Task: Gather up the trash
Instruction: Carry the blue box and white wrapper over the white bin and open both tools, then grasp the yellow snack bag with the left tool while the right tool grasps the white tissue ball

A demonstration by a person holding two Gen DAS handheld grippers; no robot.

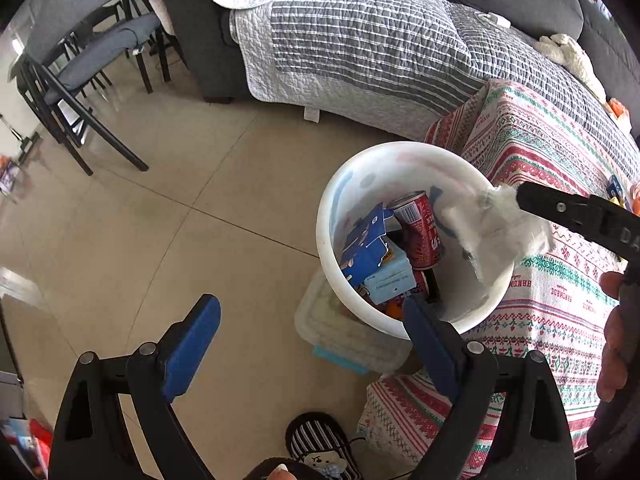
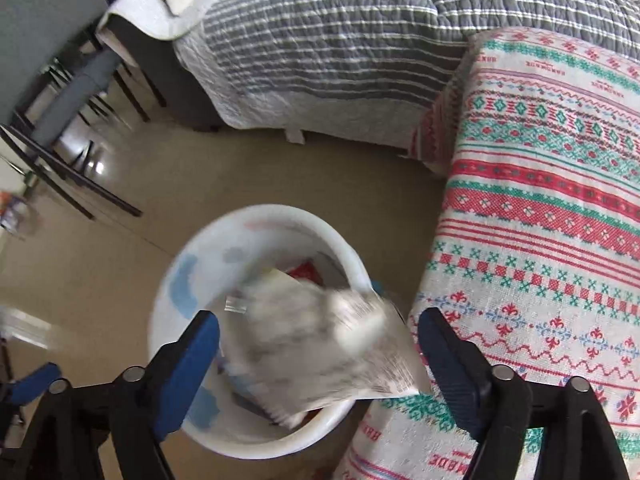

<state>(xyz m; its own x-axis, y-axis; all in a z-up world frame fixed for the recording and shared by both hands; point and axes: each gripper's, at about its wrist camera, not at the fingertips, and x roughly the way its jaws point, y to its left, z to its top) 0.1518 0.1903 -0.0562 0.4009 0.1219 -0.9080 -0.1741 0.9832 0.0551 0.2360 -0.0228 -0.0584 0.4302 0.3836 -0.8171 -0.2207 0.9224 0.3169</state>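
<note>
Floor: beige tiles [image 1: 208, 200], left of frame.
Bin: round white plastic bucket [image 2: 332, 240], centre, beside patterned cloth-covered table [image 2: 540, 200].
Trash: crumpled white wrapper [image 2: 320, 344] over bin.
Right tool [image 2: 318, 364]: jaws wide, wrapper loose between.
Left tool [image 1: 312, 344]: spread wide, empty.

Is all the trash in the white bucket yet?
Not quite. Done: the white bucket already holds a red can, a blue carton and a light blue box. In hand: a crumpled clear wrapper sits over the bucket between the open right gripper fingers, blurred, apparently dropping. The left gripper is open and empty. Left: small items remain at the patterned tablecloth's far edge, too small to identify.
</note>
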